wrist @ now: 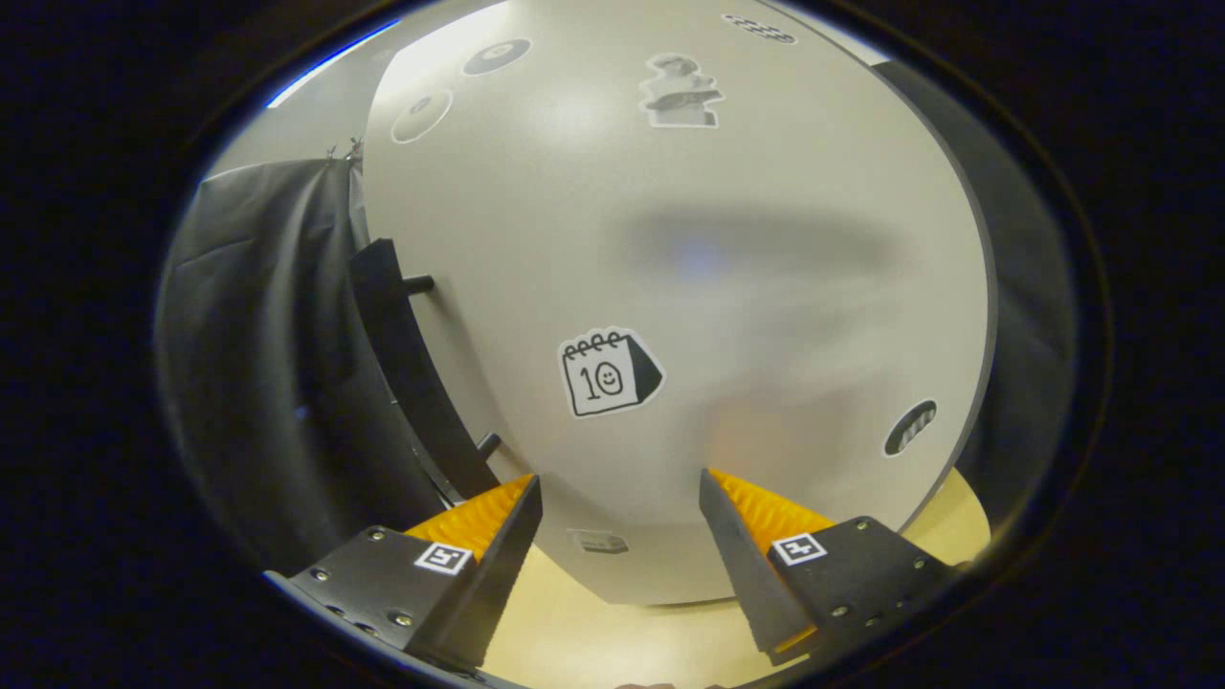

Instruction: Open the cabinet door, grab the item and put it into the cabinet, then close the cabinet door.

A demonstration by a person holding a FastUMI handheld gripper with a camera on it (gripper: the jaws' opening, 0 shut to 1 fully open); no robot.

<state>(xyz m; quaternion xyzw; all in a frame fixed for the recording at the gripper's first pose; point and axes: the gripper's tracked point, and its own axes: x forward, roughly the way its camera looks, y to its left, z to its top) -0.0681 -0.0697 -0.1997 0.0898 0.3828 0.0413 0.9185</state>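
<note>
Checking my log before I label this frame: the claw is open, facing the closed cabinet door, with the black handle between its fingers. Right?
Not quite. The gripper view shows the claw open and facing the closed cabinet door, but the black handle runs along the door's edge off to the side of the fingers, not between them. Only the door's plain face lies between them.

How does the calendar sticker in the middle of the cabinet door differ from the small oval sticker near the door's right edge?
The calendar sticker is pale with a dark outline, showing rings, a number and a smiling face; the oval sticker is dark with light marks. The calendar sticker looks larger and angular; the oval one is smaller and rounded. The calendar sticker sits just beyond the open, empty jaws of the gripper; the oval one lies further right. Both are stuck flat on the pale cabinet door.
</note>
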